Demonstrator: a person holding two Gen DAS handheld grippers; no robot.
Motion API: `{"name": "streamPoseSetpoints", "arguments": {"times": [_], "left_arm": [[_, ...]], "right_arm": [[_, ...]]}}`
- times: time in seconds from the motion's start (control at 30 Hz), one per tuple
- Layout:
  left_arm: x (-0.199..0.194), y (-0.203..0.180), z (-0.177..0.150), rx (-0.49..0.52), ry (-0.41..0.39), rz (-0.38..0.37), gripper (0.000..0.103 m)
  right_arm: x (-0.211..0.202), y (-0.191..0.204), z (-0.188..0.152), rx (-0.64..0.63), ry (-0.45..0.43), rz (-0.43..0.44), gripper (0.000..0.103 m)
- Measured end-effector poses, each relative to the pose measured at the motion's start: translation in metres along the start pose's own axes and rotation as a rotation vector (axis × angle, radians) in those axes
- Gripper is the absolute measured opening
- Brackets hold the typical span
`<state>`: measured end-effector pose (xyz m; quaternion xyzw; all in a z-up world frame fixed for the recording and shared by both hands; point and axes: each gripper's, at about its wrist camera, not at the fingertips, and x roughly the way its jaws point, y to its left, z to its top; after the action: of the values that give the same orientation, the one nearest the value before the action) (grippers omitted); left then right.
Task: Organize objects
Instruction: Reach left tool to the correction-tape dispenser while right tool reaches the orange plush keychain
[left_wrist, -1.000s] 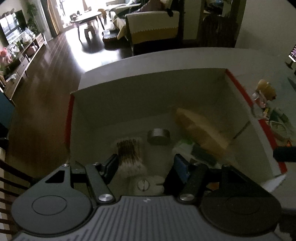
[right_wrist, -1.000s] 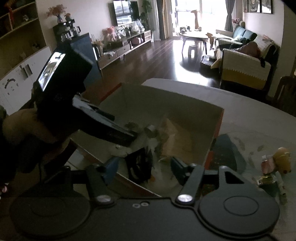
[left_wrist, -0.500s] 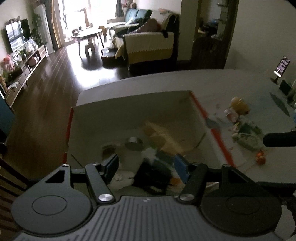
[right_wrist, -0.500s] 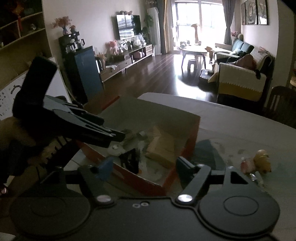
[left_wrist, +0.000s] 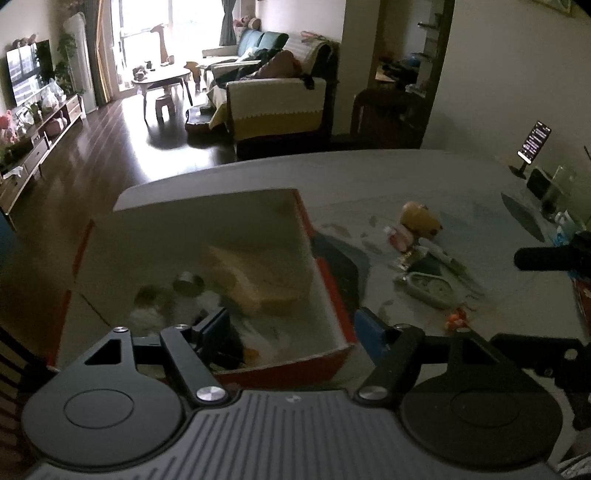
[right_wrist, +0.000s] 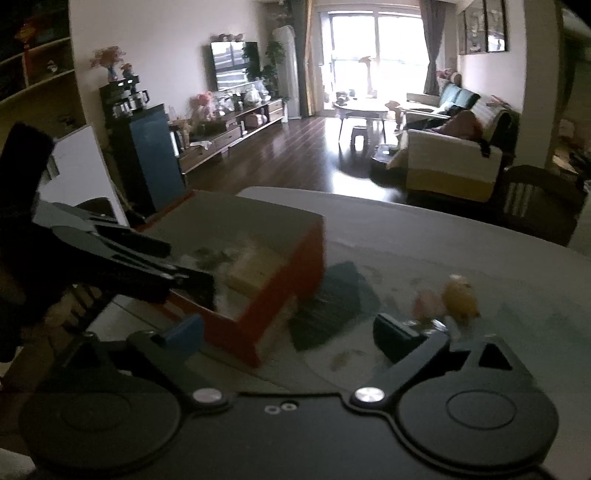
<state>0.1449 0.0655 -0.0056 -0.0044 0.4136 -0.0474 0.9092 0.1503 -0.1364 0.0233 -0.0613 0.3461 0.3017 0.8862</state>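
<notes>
An open box (left_wrist: 325, 280) with red outer walls stands on the grey table. Inside lie a tan block (left_wrist: 251, 280), a dark metal cylinder (left_wrist: 188, 282), a pale plush thing (left_wrist: 147, 310) and a dark object (left_wrist: 227, 345). My left gripper (left_wrist: 291, 328) is open above the box's near right corner, holding nothing. My right gripper (right_wrist: 291, 336) is open and empty, low over the table beside the box (right_wrist: 280, 299). To the right of the box lie a yellow toy (left_wrist: 421, 219) (right_wrist: 460, 295), a pink item (left_wrist: 399, 234) and a small oval case (left_wrist: 428, 291).
A dark teal mat (right_wrist: 332, 306) lies against the box's right side. A small orange piece (left_wrist: 456, 321) sits near the case. A phone on a stand (left_wrist: 533, 142) and glassware (left_wrist: 554, 188) are at the far right. The left gripper (right_wrist: 129, 266) reaches over the box.
Both grippers have drawn back and up from the box's inside and swung right, bringing the toys on the table into view. The right jaws stand wider apart than before.
</notes>
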Motion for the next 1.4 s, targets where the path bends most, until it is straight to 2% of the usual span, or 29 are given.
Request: {"name": "streamPoseSetpoints", "arguments": {"times": [0.3,0.37,0.6,0.7,0.73,0.77,0.97,1.13,1.3,1.4], "left_arm": [[0.022,-0.053,-0.012,0.009,0.025,-0.015,0.075],[0.029,-0.066,-0.015,0.008,0.035,-0.025,0.083],[0.063,-0.107,-0.019,-0.003,0.078,-0.034,0.087],[0.078,-0.121,-0.019,-0.016,0.092,-0.027,0.092],[0.084,-0.125,-0.018,-0.021,0.095,-0.019,0.100],[0.088,-0.128,-0.018,-0.027,0.096,-0.010,0.103],[0.117,-0.147,-0.010,-0.035,0.108,0.039,0.103],[0.142,-0.162,0.000,-0.037,0.147,0.049,0.103],[0.167,-0.172,0.015,-0.087,0.193,0.051,0.103],[0.181,-0.181,0.023,-0.086,0.206,0.079,0.103]], "right_arm": [[-0.006,-0.068,-0.043,0.055,0.048,-0.072,0.100],[-0.003,-0.081,-0.053,0.058,0.066,-0.089,0.101],[0.006,-0.108,-0.081,0.059,0.116,-0.090,0.100],[0.012,-0.115,-0.088,0.056,0.134,-0.080,0.099],[0.014,-0.117,-0.091,0.054,0.136,-0.076,0.099],[0.016,-0.119,-0.093,0.051,0.140,-0.072,0.099],[0.030,-0.124,-0.103,0.020,0.163,-0.048,0.096],[0.043,-0.124,-0.109,-0.009,0.188,-0.030,0.095],[0.046,-0.122,-0.110,-0.041,0.188,-0.012,0.095],[0.048,-0.123,-0.108,-0.048,0.186,-0.003,0.095]]}}
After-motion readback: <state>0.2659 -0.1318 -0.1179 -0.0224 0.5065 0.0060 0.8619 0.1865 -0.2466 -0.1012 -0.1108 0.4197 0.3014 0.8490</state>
